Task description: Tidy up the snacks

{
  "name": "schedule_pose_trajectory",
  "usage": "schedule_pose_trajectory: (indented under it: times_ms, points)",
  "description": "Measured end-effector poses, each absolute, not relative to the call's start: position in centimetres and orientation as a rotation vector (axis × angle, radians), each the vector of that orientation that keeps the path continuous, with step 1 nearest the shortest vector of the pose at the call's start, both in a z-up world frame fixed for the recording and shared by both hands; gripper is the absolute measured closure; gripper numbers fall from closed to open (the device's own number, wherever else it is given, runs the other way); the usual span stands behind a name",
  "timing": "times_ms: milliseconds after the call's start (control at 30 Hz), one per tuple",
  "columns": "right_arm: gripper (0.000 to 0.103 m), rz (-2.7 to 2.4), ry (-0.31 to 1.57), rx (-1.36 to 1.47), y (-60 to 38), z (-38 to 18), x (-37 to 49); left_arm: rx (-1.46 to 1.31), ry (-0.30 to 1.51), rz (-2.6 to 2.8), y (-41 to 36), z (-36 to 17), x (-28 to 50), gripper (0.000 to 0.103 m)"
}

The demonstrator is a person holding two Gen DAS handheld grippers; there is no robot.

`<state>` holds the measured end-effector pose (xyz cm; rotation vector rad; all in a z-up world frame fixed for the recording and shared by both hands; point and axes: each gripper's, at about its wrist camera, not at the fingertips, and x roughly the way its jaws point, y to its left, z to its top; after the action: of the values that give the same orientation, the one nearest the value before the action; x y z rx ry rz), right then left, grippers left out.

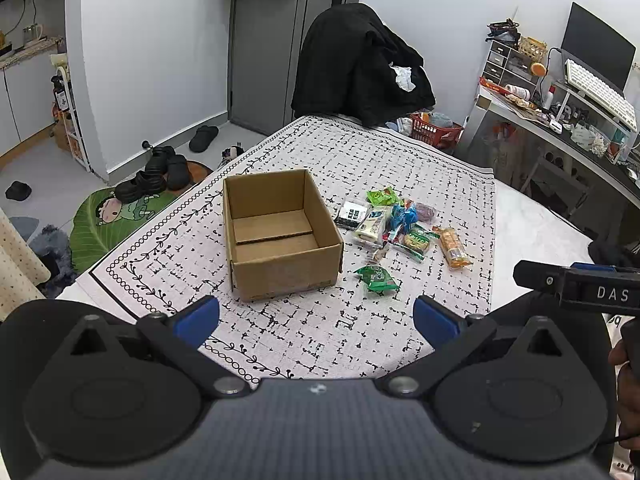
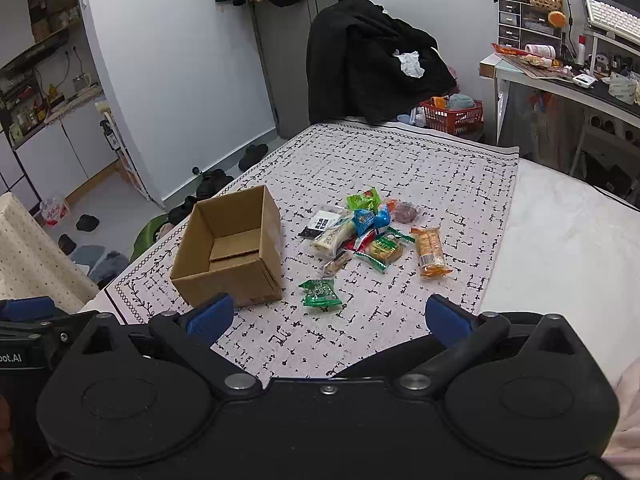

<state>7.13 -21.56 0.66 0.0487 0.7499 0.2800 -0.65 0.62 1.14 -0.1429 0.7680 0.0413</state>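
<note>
Left wrist view shows the left gripper (image 1: 316,316) spread wide and empty, hovering over the near edge of the cloth (image 1: 312,340) that covers the bed; the right gripper (image 2: 328,320) is likewise wide and holds nothing, at the same near edge. Just ahead of both stands the box (image 1: 280,236), open-topped and empty, toward the left side of the cloth. A green packet (image 1: 378,278) lies alone just right of the box's near right corner. Beyond it, toward the middle of the cloth, sits the pile (image 1: 394,226) of snacks, with packets overlapping one another, and an orange pack (image 1: 452,248) at its right edge. Nothing has gone into the box yet, so the task looks barely begun. The likely risks come from the soft, yielding bed: pressing down for a flat packet could bunch the cloth into the jaws or slide the wrapper away. Reaching into the pile may catch two overlapping wrappers at once or scatter the rest. The light box could also be nudged or tipped if a gripper clips its rim while dropping a snack in.
</note>
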Motion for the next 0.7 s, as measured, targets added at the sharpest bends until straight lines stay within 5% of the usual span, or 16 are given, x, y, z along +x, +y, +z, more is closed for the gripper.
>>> schedule_pose_trajectory:
  times_ms: [700]
  points:
    - [0.0, 0.282, 0.741, 0.056, -22.22, 0.64, 7.37, -0.139, 0.76, 0.033, -0.06, 1.01, -0.33, 0.0]
